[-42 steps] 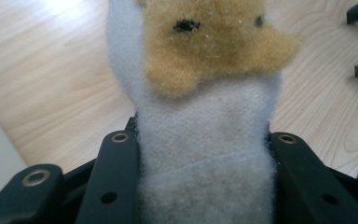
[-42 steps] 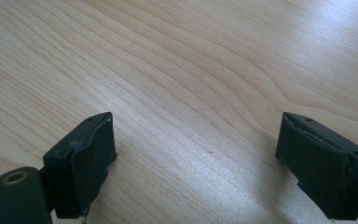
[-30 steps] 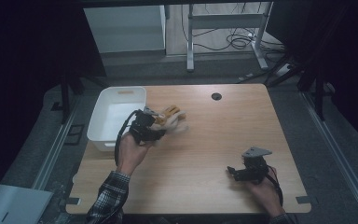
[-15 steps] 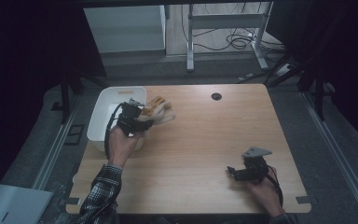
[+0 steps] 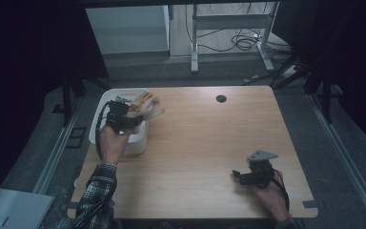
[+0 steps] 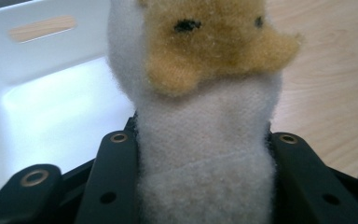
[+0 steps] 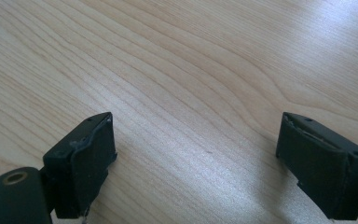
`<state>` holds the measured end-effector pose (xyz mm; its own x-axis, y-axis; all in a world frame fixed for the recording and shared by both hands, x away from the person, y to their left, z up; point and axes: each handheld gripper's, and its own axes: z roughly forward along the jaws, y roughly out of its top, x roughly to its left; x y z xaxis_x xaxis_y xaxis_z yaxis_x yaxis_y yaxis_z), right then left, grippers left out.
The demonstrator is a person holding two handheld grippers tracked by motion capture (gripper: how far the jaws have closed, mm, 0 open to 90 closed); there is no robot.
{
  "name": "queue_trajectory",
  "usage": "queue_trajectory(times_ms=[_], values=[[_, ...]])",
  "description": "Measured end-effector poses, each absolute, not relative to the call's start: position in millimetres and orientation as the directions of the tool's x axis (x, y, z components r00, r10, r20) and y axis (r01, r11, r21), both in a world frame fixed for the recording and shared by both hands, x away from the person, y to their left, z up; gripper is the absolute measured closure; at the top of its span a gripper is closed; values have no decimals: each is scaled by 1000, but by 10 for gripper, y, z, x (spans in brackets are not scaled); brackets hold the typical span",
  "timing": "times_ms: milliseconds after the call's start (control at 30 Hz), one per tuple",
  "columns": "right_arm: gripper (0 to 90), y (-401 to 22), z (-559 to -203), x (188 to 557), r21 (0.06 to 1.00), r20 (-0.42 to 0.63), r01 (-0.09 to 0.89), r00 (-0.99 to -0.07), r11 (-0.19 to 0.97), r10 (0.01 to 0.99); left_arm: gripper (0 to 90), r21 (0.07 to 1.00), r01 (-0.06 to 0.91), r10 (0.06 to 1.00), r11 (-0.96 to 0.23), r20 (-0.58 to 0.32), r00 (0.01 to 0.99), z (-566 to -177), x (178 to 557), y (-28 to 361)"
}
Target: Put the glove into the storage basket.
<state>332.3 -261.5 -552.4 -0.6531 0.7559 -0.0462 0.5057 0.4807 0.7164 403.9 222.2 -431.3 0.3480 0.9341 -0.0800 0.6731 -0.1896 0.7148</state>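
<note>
Wooden bench (image 5: pixel 200 143), one white bin (image 5: pixel 138 143). Left gripper (image 5: pixel 132 113) clamps one plush toy (image 5: pixel 147 106), its lower half hidden. Right gripper (image 5: pixel 237 174) gapes wide, holding nothing.

Plush toy (image 6: pixel 205 154) in tool (image 6: pixel 200 186), beside white bin (image 6: pixel 51 88)

Light wooden table (image 5: pixel 195 143), white bin (image 5: pixel 140 138) at its left edge, black round grommet (image 5: pixel 221 98) near the far edge.

The plush toy (image 6: pixel 205 116) in my left gripper (image 6: pixel 205 186) is fuzzy cloth, white and tan. My bin (image 6: pixel 51 93) looks smooth glossy plastic; my table (image 7: pixel 191 70) matt grained wood.
</note>
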Motion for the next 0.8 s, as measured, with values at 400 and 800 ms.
queue_trajectory(times_ms=[400,800], values=[[119,-2614,-5523,3321,715,-44,508,-652,480,757,599,710,695,969,-111,-77,233,-4439,4166,2576],[119,-2614,-5523,3321,716,-44,508,-652,479,757,596,699,711,981,-80,-71,180,-4720,4405,2599]])
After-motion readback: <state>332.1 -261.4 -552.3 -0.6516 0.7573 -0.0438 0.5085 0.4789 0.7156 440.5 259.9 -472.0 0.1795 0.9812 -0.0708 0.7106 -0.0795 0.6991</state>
